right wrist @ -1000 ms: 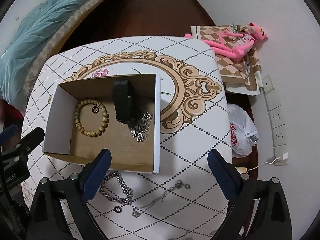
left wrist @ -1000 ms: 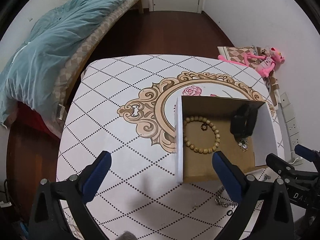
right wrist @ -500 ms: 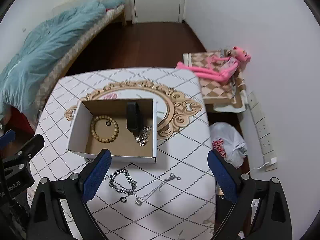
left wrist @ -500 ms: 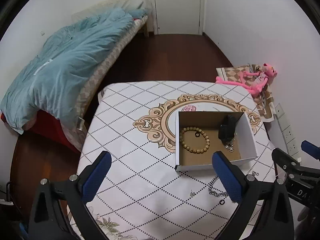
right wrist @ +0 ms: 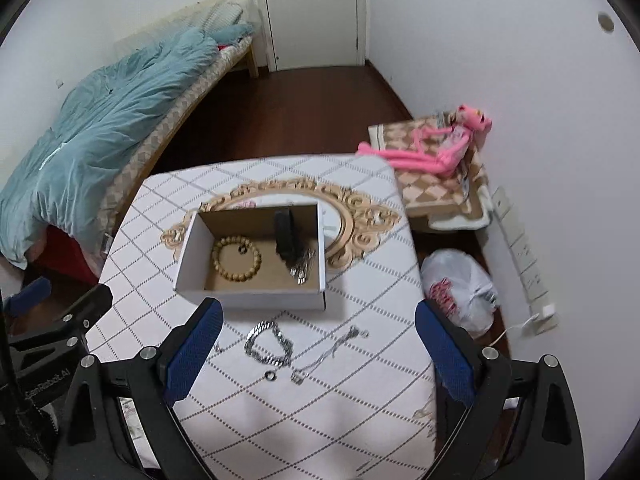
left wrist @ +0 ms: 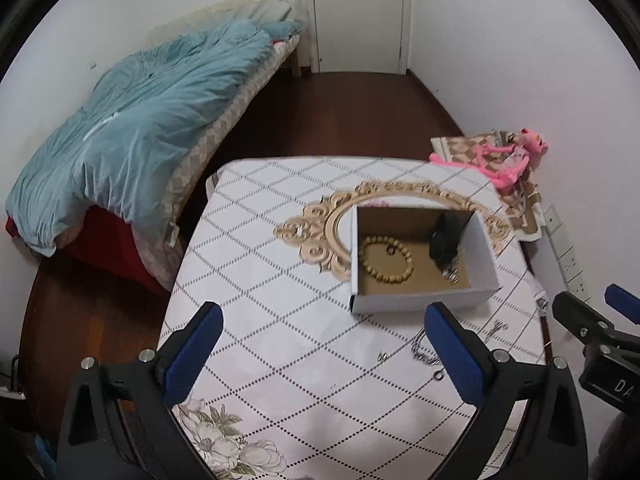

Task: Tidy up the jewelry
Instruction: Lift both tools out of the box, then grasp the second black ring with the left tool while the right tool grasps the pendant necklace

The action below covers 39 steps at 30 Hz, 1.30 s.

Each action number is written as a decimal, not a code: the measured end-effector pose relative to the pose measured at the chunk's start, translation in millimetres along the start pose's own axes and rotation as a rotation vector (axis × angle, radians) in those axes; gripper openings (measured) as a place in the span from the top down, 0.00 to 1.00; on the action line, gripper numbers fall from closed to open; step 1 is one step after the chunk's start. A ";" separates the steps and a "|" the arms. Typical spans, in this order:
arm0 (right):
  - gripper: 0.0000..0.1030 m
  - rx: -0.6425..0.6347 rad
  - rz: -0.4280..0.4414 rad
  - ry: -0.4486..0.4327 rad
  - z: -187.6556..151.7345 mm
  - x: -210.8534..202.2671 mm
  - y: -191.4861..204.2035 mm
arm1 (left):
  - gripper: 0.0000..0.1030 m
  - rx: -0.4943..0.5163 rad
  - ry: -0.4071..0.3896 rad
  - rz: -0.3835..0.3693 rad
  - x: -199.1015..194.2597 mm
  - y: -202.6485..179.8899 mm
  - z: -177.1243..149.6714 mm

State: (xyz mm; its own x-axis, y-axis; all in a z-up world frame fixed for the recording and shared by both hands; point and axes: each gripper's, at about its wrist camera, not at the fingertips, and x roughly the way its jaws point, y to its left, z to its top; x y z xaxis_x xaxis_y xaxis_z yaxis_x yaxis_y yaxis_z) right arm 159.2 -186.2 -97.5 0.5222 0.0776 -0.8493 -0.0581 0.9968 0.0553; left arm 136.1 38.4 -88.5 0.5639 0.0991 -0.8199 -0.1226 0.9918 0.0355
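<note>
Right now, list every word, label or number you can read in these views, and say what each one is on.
"GenRobot.AI": white print on the left gripper body, seen in the right wrist view.
"DA": start of a label cut off by the frame edge, on the right gripper body, seen in the left wrist view.
Red print on the white plastic bag: too blurred to read.
Nothing readable on the box.

Black-framed grippers [left wrist: 324, 356] [right wrist: 316, 352], blue pads [right wrist: 194, 350], silver screws, seemingly white lettering.
</note>
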 end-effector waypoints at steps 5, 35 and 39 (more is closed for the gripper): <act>0.05 0.061 0.021 0.113 -38.5 50.9 -13.7 | 0.00 0.005 0.086 0.042 41.1 -1.6 -30.5; 0.88 0.176 -0.006 0.124 -112.6 126.2 -61.4 | 0.01 0.130 0.277 -0.114 116.8 -93.9 -98.7; 0.88 0.186 -0.018 0.121 -114.5 123.0 -69.3 | 0.21 0.184 0.249 -0.139 110.0 -118.4 -105.6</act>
State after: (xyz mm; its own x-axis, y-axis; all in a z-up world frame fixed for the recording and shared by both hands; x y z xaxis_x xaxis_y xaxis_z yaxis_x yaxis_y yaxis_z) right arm 130.1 -248.0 -265.9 0.4152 0.0676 -0.9072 0.1144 0.9854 0.1258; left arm 126.5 -76.6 -243.2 0.3458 -0.0381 -0.9376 0.1034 0.9946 -0.0023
